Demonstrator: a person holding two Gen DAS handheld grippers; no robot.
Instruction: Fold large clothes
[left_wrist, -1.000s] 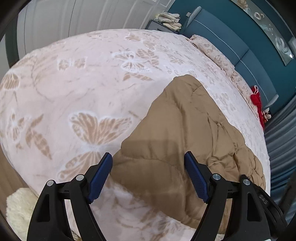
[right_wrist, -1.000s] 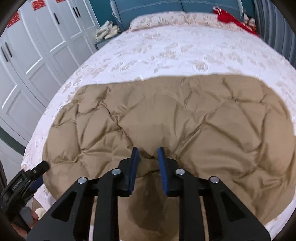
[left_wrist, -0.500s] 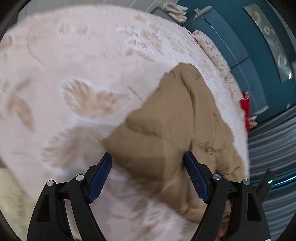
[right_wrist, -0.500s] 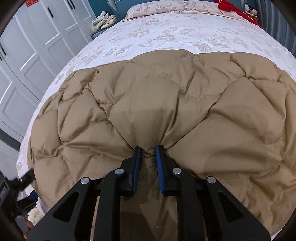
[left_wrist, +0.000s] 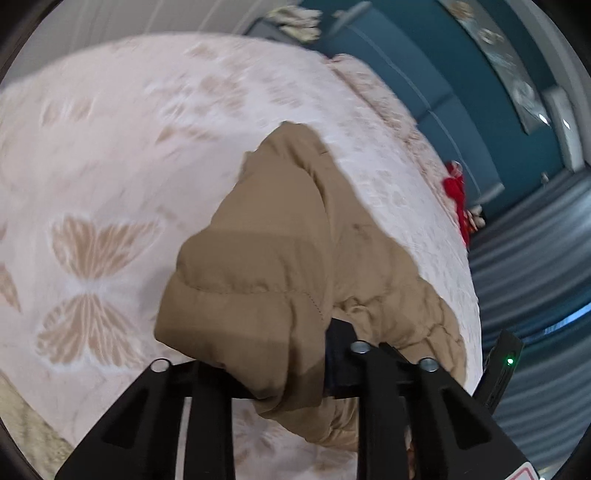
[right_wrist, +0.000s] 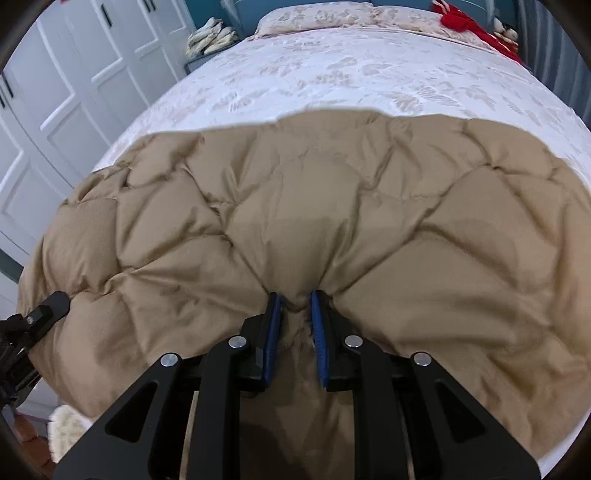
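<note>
We see the tan quilted coat (right_wrist: 332, 221) spread across the foot of the bed (right_wrist: 332, 74), its long axis along the near edge; our left gripper (left_wrist: 295, 354) has just been closing and now pinches the coat's left corner; our right gripper (right_wrist: 293, 332), nearly closed, clamps the near hem at mid-edge.

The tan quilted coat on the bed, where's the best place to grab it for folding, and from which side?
Grip the tan quilted coat along its near edge, coming in from the foot of the bed, angled downward. That edge bunches into a thick ridge the tongs can pinch. The right tongs already clamp its middle; the left tongs, jaws just closed, hold the puffy corner.
</note>
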